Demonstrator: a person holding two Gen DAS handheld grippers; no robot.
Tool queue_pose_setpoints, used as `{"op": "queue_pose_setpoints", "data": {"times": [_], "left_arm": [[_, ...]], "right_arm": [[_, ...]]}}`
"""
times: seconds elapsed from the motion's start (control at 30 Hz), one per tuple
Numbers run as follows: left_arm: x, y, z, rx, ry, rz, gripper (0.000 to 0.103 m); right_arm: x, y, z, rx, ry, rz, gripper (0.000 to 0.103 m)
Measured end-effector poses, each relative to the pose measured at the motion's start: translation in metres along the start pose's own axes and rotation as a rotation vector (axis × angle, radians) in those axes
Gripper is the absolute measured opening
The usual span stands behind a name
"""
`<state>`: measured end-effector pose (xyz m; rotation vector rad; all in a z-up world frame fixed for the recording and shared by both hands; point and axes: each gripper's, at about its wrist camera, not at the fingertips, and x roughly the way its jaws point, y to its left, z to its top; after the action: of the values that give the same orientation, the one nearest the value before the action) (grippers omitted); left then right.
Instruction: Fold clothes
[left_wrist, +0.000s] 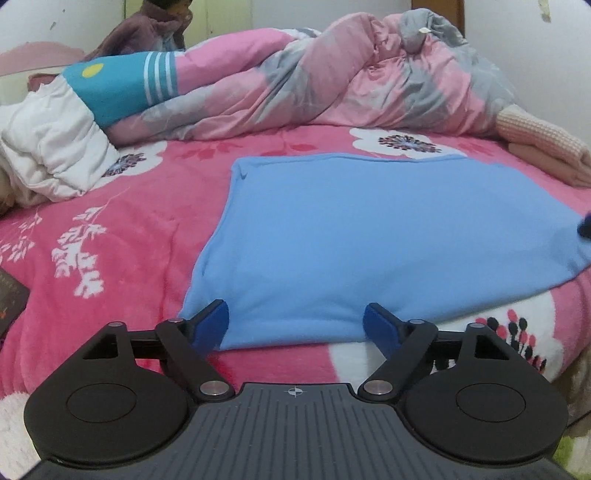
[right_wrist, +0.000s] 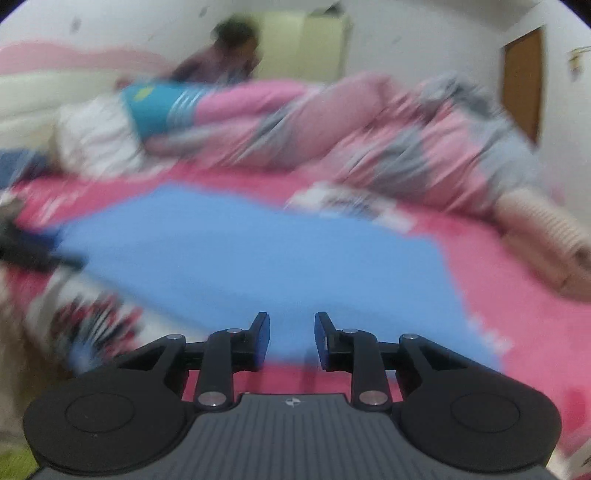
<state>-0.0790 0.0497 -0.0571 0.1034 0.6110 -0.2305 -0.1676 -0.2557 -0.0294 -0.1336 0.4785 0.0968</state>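
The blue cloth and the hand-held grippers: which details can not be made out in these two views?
- Blue cloth: its right end is cut off by the edge of the left wrist view; in the right wrist view motion blur hides its edges.
- Right hand-held gripper: open, but the blur hides whether it touches the cloth.
- Left hand-held gripper: open; contact with the cloth's near edge is unclear.
- Dark object: cut off at the left edge.

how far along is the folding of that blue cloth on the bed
Done: the blue cloth lies flat on the pink blanket as a tidy rectangle, apparently already folded at least once. In hand: nothing is gripped; the left tongs are wide open at its near edge, and the right tongs are open over the near edge too, in a blurred view. Left: gripping the edge and any further folds.
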Motion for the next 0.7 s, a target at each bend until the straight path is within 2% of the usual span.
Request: {"op": "queue_pose_setpoints", "data": {"times": [0.1,0.17,0.27,0.37,0.47,0.57,0.7], "left_arm": [[-0.001,-0.004,-0.001,0.003,0.001,0.018,0.086],[-0.001,-0.003,-0.001,-0.006,0.007,0.019,0.088],[0.000,-0.001,-0.001,-0.020,0.015,0.020,0.093],[0.001,-0.001,0.000,-0.025,0.018,0.026,0.095],[-0.002,-0.001,0.002,-0.035,0.018,0.034,0.095],[-0.011,-0.001,0.005,-0.039,-0.020,0.044,0.096],[-0.023,-0.004,0.010,-0.025,-0.090,0.045,0.100]], "right_arm": [[0.015,-0.026,0.003,0.049,-0.003,-0.062,0.028],[0.025,-0.045,-0.015,0.125,0.071,-0.075,0.028],[0.007,-0.064,-0.029,0.227,0.075,-0.051,0.028],[-0.005,-0.071,-0.025,0.253,0.118,-0.082,0.028],[-0.009,-0.076,-0.009,0.283,0.057,-0.063,0.028],[-0.003,-0.071,0.008,0.289,-0.026,-0.006,0.028],[0.024,-0.047,0.017,0.216,-0.050,0.041,0.028]]}}
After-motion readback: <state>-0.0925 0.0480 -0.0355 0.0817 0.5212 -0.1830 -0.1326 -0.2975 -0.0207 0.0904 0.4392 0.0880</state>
